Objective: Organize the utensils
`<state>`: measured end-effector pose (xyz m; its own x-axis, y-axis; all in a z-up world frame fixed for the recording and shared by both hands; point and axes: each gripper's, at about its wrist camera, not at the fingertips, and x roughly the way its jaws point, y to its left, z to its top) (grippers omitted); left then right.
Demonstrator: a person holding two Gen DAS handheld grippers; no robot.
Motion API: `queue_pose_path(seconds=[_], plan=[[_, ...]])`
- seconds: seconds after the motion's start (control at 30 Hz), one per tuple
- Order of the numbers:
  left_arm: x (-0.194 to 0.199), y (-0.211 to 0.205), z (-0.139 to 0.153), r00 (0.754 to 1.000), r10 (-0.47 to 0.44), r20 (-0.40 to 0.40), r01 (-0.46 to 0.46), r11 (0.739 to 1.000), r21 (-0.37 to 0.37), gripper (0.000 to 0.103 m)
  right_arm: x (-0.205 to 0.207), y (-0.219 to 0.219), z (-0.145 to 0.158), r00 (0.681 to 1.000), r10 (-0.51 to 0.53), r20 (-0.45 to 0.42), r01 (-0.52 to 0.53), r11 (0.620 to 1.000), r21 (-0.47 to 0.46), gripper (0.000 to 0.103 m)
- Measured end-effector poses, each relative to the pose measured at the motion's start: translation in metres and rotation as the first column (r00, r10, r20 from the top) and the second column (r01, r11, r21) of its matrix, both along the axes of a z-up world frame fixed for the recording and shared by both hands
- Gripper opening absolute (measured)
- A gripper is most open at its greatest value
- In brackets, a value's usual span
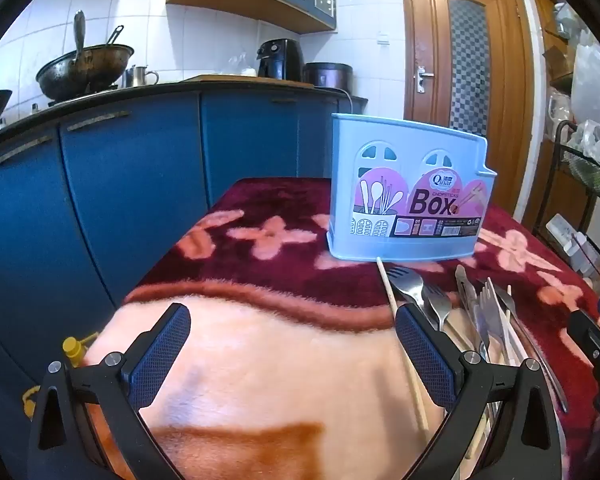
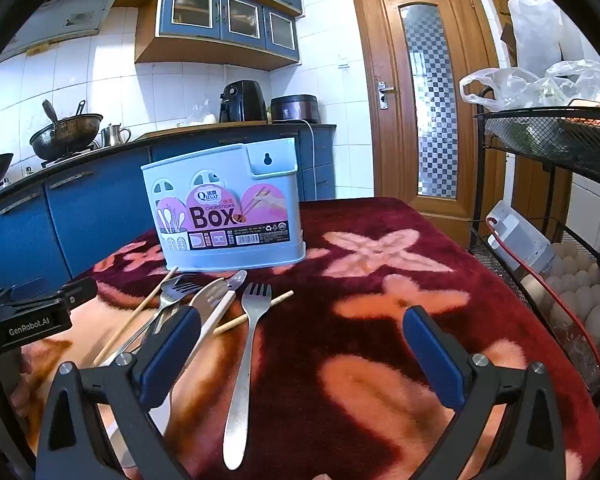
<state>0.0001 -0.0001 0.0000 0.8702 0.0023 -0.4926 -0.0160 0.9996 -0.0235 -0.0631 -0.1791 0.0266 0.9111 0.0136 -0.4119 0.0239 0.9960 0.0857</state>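
- While both claws hang wide open and empty, the right gripper (image 2: 300, 354) hovers just beside the utensil pile (image 2: 204, 308), likely ready for a first pick; the left gripper (image 1: 292, 354) waits over bare blanket (image 1: 260, 360).
- Loose utensils lie heaped before the one blue box (image 2: 224, 208), their likely destination.
- Counted: about three forks, with one fork (image 2: 246, 344) apart, roughly three chopsticks, perhaps a knife; overlap hides the rest.
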Motion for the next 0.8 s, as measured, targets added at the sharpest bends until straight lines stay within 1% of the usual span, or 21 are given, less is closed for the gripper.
queue_pose_path(seconds=[0.1, 0.7, 0.8], plan=[[-0.0001, -0.0002, 0.0001, 1.0, 0.0, 0.003, 0.0, 1.0, 0.01, 0.102, -0.0005, -0.0007, 0.0001, 1.0, 0.0, 0.005, 0.0, 1.0, 0.002, 0.103], [0.0004, -0.0001, 0.0005, 1.0, 0.0, 0.009, 0.0, 1.0, 0.014, 0.102, -0.0006, 0.0007, 0.0004, 1.0, 0.0, 0.008, 0.0, 1.0, 0.006, 0.103], [0.0026, 0.0027, 0.0046, 1.0, 0.0, 0.009, 0.0, 1.0, 0.014, 0.102, -0.0005, 0.0008, 0.0004, 1.0, 0.0, 0.007, 0.0, 1.0, 0.006, 0.103]])
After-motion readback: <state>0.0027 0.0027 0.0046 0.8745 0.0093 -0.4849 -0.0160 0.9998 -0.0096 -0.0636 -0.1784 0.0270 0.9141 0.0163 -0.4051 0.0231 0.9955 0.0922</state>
